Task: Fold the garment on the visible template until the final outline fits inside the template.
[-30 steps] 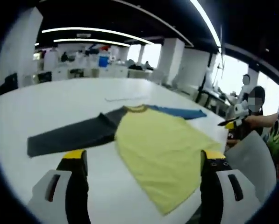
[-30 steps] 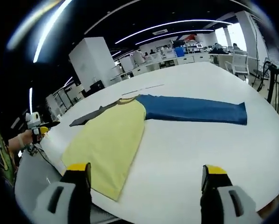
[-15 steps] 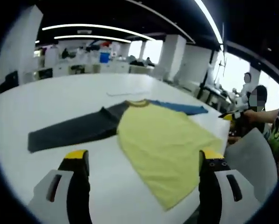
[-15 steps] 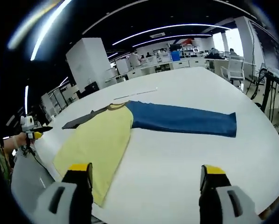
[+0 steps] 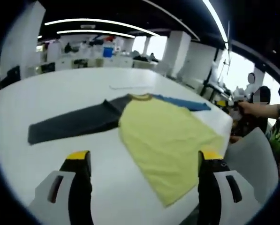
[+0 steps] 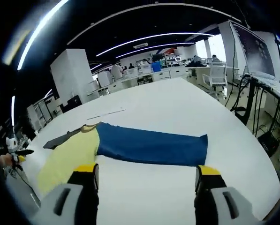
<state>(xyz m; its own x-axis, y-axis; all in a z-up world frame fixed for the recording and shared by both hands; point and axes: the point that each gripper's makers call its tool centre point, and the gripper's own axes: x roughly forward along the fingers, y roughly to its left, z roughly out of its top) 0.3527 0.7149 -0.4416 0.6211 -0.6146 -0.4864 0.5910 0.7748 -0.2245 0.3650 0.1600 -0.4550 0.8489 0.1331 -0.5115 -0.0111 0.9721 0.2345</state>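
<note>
A long-sleeved shirt lies flat on the white table [image 5: 50, 93]. Its yellow body [image 5: 165, 138] spreads toward the near edge in the left gripper view, with a dark grey sleeve [image 5: 71, 125] stretched to the left and a blue sleeve [image 5: 182, 102] reaching away at the right. In the right gripper view the blue sleeve [image 6: 151, 149] runs across the middle and the yellow body [image 6: 67, 159] lies at the left. My left gripper [image 5: 142, 161] is open above the shirt's near hem. My right gripper [image 6: 142, 173] is open just short of the blue sleeve. A thin pale strip [image 6: 106, 113] lies beyond the collar.
A person's hand holding the other gripper [image 5: 224, 104] reaches in at the right of the left gripper view. A grey chair back [image 5: 252, 159] stands at the table's near right edge. Desks, chairs and pillars fill the office behind. Cables and a chair [image 6: 217, 77] stand right of the table.
The right gripper's view has swung toward the blue sleeve, which now sits closer and more central. The left gripper's view has shifted only slightly. The shirt itself has not moved.
</note>
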